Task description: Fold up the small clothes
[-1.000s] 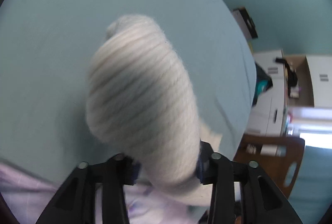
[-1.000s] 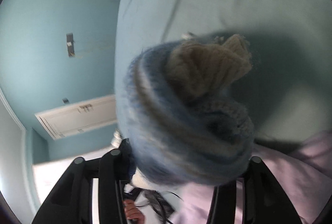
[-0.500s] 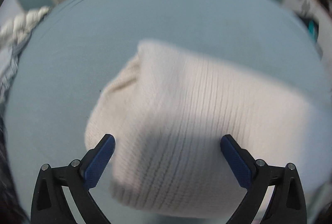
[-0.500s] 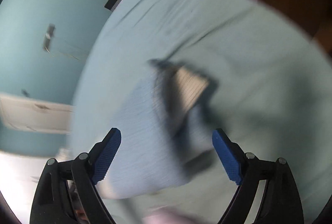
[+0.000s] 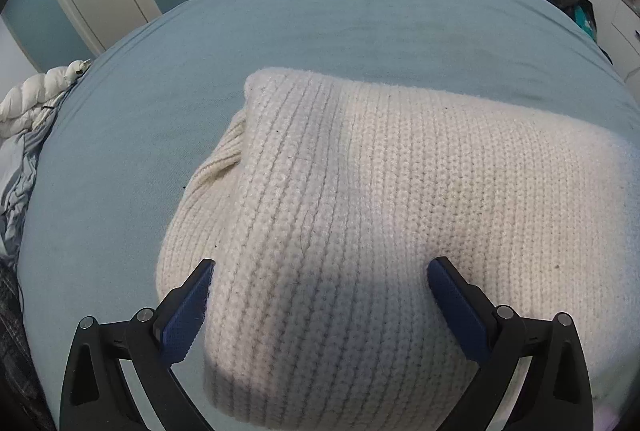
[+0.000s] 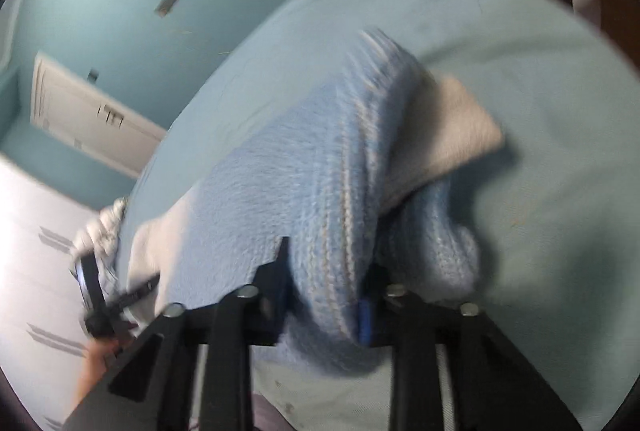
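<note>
left gripper now spread wide, having let go: cream knit lies flat on the blue bed, no longer bunched (fold likely done). right gripper again clenched on the blue knit, lifting it.

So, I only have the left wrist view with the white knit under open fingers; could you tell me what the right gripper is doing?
Observer: The right gripper is shut on a blue knit piece.
Operator: Is that piece lying flat?
Observer: No, it bunches up over the blue sheet, with a beige part sticking out on the far side.
Operator: Can you see anything else there?
Observer: A hand shows at the lower left.
</note>
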A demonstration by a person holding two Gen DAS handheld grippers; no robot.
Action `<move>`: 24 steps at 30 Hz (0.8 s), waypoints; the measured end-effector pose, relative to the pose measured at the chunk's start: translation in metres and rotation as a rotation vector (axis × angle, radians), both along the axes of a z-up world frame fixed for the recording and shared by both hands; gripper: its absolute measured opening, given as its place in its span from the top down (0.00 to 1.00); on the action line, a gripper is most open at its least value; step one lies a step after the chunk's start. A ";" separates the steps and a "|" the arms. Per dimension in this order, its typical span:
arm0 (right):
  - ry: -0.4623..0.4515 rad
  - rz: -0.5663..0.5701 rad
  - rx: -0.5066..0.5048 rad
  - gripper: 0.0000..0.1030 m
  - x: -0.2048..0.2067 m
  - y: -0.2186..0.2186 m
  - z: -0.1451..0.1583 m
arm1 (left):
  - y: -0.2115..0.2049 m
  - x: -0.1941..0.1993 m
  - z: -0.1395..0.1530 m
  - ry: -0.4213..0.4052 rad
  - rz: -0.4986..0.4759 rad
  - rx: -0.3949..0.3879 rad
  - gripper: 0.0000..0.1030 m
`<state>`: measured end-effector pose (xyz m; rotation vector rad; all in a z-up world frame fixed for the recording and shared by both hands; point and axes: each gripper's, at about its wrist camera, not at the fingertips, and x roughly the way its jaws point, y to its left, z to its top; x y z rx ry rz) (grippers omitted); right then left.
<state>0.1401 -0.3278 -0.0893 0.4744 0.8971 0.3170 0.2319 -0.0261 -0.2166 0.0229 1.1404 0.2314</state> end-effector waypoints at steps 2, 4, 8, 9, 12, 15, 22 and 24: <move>-0.011 -0.044 -0.067 0.86 0.002 0.002 -0.009 | 0.005 0.000 -0.003 -0.001 -0.008 0.001 0.00; 0.069 -0.126 -0.065 0.86 0.019 -0.005 -0.046 | 0.010 -0.004 -0.007 -0.002 -0.015 -0.011 0.00; 0.046 -0.164 0.030 0.82 0.015 -0.024 -0.063 | 0.036 0.001 -0.008 0.005 0.002 -0.068 0.00; 0.054 -0.175 0.018 0.74 0.013 -0.025 -0.061 | 0.039 0.001 -0.004 0.002 0.001 -0.072 0.00; 0.081 -0.300 -0.180 0.45 -0.006 -0.013 -0.022 | 0.049 -0.005 0.023 -0.055 -0.024 -0.016 0.01; -0.066 -0.373 -0.411 0.25 -0.019 0.021 0.025 | 0.070 -0.023 0.058 -0.199 0.004 0.116 0.00; -0.199 -0.109 -0.617 0.12 0.012 0.113 0.000 | 0.103 -0.030 0.019 -0.125 -0.017 0.178 0.00; -0.119 -0.085 -0.642 0.12 0.020 0.114 -0.038 | 0.111 -0.032 0.002 -0.134 0.000 0.208 0.00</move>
